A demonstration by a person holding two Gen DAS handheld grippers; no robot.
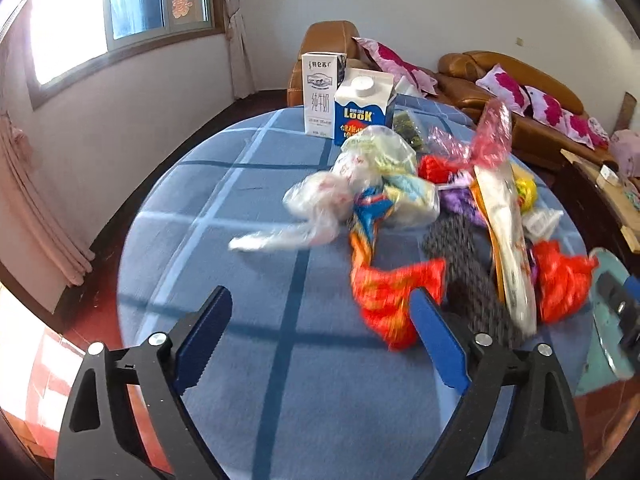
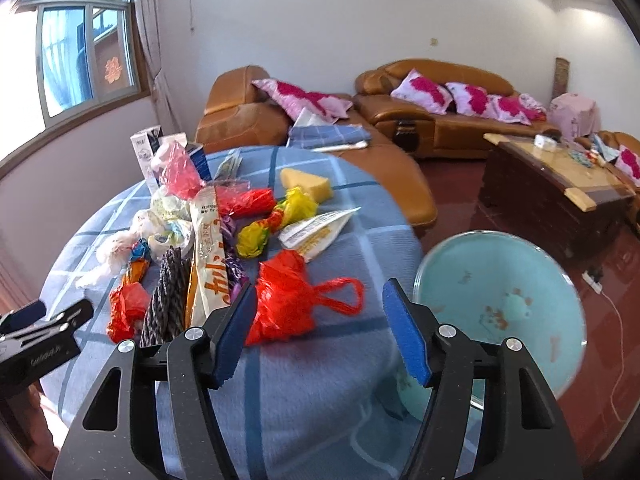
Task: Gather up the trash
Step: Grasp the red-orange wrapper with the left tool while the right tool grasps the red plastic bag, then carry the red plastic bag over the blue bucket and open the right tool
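Trash lies heaped on a round table with a blue checked cloth (image 1: pixel 248 184). My left gripper (image 1: pixel 322 300) hangs open over bare cloth, and a red-orange wrapper (image 1: pixel 388 296) sits just past its right finger. A clear plastic bag (image 1: pixel 320 200) and two milk cartons (image 1: pixel 362 108) lie farther back. My right gripper (image 2: pixel 320 292) is open around a knotted red plastic bag (image 2: pixel 288 300). The bag sits against the left finger, and the right finger is apart from it. A teal basin (image 2: pixel 500 300) stands off the table's right edge.
A yellow wedge (image 2: pixel 308 184), yellow bags (image 2: pixel 276 220), a white pouch (image 2: pixel 316 232) and a long printed wrapper (image 2: pixel 208 248) lie in the pile. Brown sofas (image 2: pixel 440 120) and a wooden coffee table (image 2: pixel 560 184) stand behind. The left tool (image 2: pixel 40 328) shows at the left edge.
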